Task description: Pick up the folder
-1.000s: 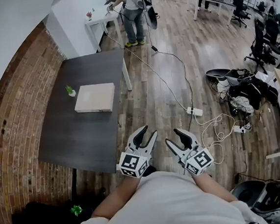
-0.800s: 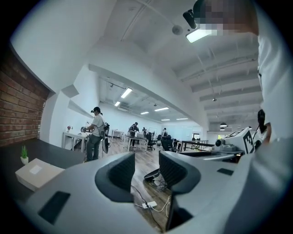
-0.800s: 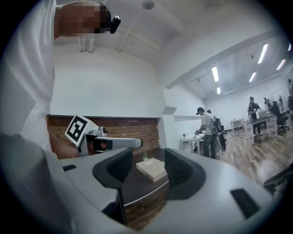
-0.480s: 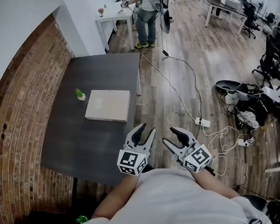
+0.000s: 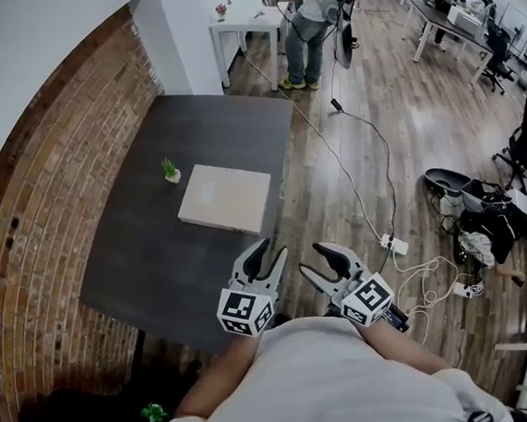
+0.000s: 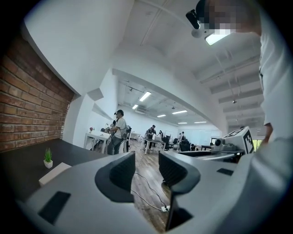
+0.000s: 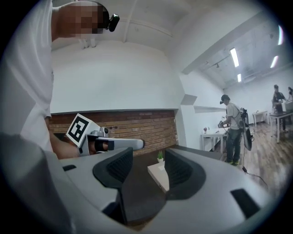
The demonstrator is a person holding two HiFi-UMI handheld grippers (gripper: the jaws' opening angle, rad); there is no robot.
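Note:
The folder [image 5: 225,198], a flat beige rectangle, lies on the dark table [image 5: 157,262] beside a small potted plant [image 5: 171,171]. Both grippers are held level in front of the person's chest, over the table's near right corner and short of the folder. My left gripper [image 5: 267,251] is open and empty. My right gripper [image 5: 322,257] is open too. In the right gripper view the folder [image 7: 159,176] shows far off through the gap of that gripper [image 7: 149,167]. In the left gripper view the folder [image 6: 54,172] lies off to the left of the gripper [image 6: 146,164].
A brick wall [image 5: 50,207] runs along the table's left side. Cables and a power strip [image 5: 393,244] lie on the wooden floor to the right. A person [image 5: 310,15] stands by a white table [image 5: 245,17] beyond. Bags [image 5: 487,221] and chairs sit at far right.
The table and folder have come nearer and shifted right in the head view as the person and both grippers moved towards them. Both grippers stay open and empty.

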